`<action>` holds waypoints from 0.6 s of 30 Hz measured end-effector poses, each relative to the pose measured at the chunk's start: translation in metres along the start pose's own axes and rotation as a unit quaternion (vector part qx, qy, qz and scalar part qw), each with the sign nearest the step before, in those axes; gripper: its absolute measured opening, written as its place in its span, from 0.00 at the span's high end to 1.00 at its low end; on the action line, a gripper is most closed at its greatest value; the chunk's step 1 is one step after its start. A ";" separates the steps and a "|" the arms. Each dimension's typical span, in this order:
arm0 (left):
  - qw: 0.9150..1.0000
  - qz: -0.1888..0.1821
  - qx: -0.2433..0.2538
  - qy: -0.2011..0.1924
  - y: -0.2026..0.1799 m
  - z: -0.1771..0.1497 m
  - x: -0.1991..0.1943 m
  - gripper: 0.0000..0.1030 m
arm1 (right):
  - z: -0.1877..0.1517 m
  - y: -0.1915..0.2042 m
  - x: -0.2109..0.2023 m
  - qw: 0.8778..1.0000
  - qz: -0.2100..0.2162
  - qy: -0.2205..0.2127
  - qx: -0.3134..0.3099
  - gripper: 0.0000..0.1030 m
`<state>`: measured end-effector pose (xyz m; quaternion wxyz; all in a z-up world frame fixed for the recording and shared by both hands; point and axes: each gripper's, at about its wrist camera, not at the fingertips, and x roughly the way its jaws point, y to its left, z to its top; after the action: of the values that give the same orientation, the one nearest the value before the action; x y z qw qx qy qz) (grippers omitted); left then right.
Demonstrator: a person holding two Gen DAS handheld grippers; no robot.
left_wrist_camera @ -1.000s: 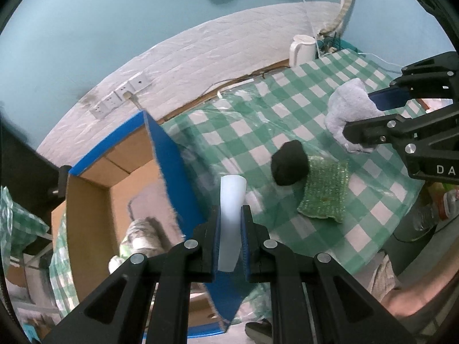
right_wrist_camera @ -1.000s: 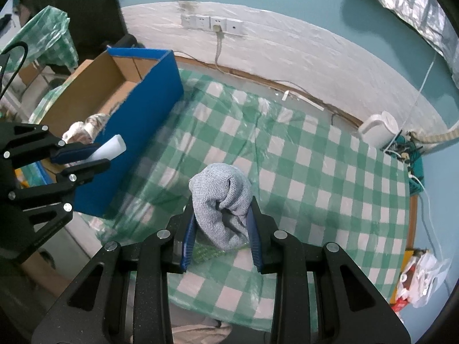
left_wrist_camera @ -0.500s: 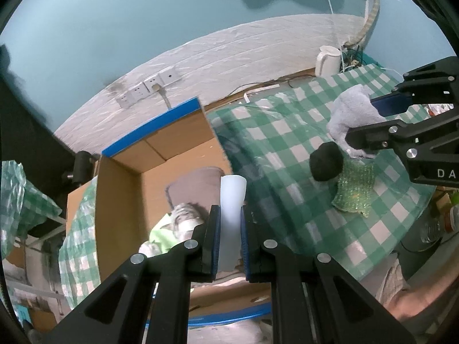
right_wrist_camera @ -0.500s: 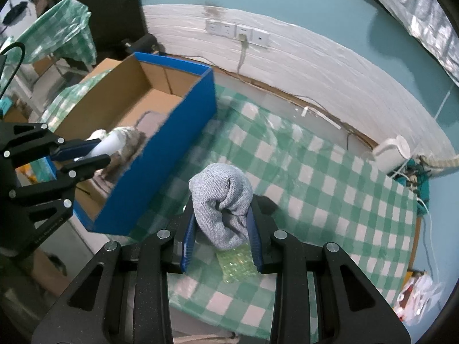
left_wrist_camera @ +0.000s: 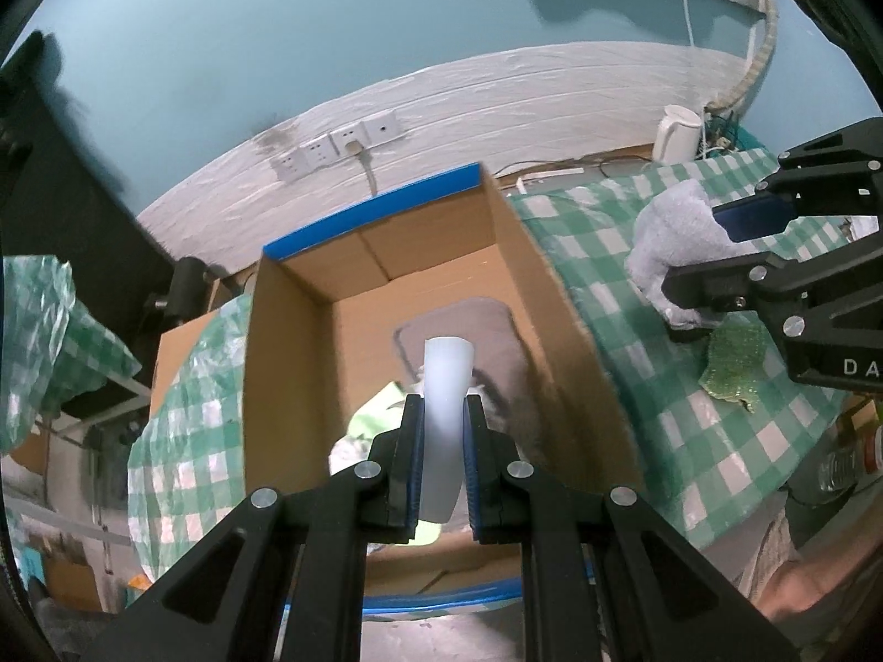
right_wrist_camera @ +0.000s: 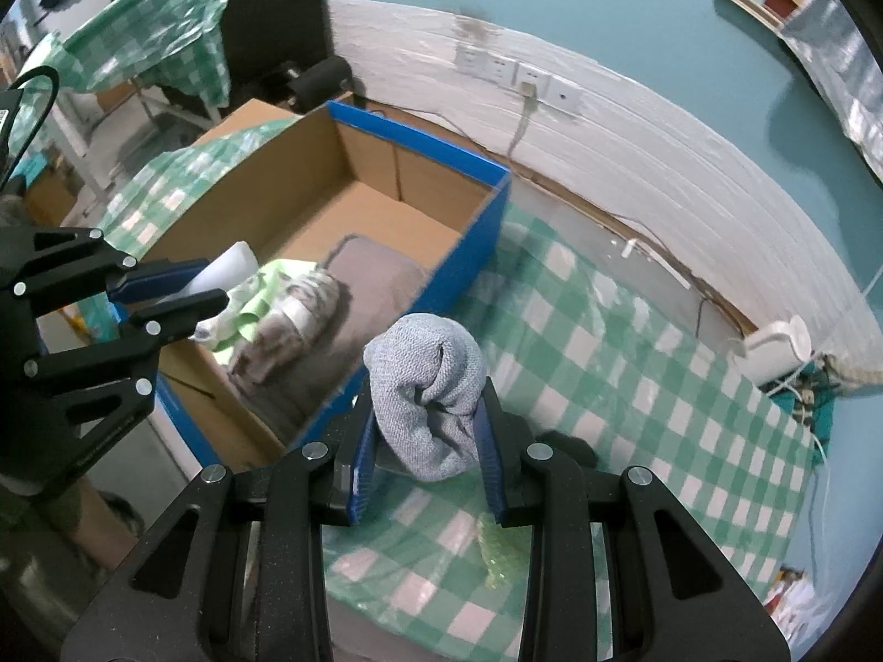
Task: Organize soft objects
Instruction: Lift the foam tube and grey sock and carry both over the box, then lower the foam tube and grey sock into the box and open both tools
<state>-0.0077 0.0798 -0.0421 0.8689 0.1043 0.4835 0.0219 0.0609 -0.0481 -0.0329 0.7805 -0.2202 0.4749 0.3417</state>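
- Where the cardboard box (left_wrist_camera: 287,342) stands off the table's left edge, the left claw (left_wrist_camera: 445,430) hangs over its open top, clamped on a white foam piece (left_wrist_camera: 446,386).
- That white foam piece sits squeezed between the blue pads (left_wrist_camera: 415,458); its long axis runs along the fingers, and its free end juts past the tips toward the box's far wall.
- Seen from the right wrist, the same piece (right_wrist_camera: 226,270) points toward the box's far right corner, above the near left part of the box.
- Inside the box lie a flat grey pad (right_wrist_camera: 381,281) on the floor and a bundle of pale green and grey-brown cloth (right_wrist_camera: 287,314) nearer the front wall; what each cloth is I cannot tell.
- Over the table's (right_wrist_camera: 634,386) green-checked cover, just beside the box's blue right wall (right_wrist_camera: 463,270), the right claw (right_wrist_camera: 425,430) is clamped on a rolled grey cloth (right_wrist_camera: 425,380).
- That grey cloth stands lengthwise between the fingers, its rounded, folded end bulging up past the tips, its lower end down between the pads.
- A green glittery scrubber (left_wrist_camera: 734,358) lies flat on the table near its front edge, below the right claw.
- A white kettle (right_wrist_camera: 778,353) stands at the table's far right corner, well apart from both claws.
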 end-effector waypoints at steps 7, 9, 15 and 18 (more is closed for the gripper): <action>1.000 0.008 -0.020 0.010 0.024 -0.010 0.008 0.87 | 0.016 0.022 0.017 1.000 0.011 0.009 -0.017 0.70; 1.000 0.012 -0.024 0.014 0.030 -0.012 0.011 0.87 | 0.020 0.027 0.022 1.000 0.015 0.012 -0.020 0.70; 0.999 0.020 -0.035 0.022 0.046 -0.019 0.017 0.87 | 0.030 0.039 0.033 0.999 0.021 0.018 -0.028 0.70; 0.998 0.023 -0.043 0.028 0.054 -0.023 0.022 0.87 | 0.035 0.045 0.040 0.999 0.025 0.022 -0.034 0.70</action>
<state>-0.0120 0.1389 -0.0615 0.8578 0.0769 0.5040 0.0655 0.0607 0.0180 -0.0537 0.7529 -0.2420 0.4860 0.3721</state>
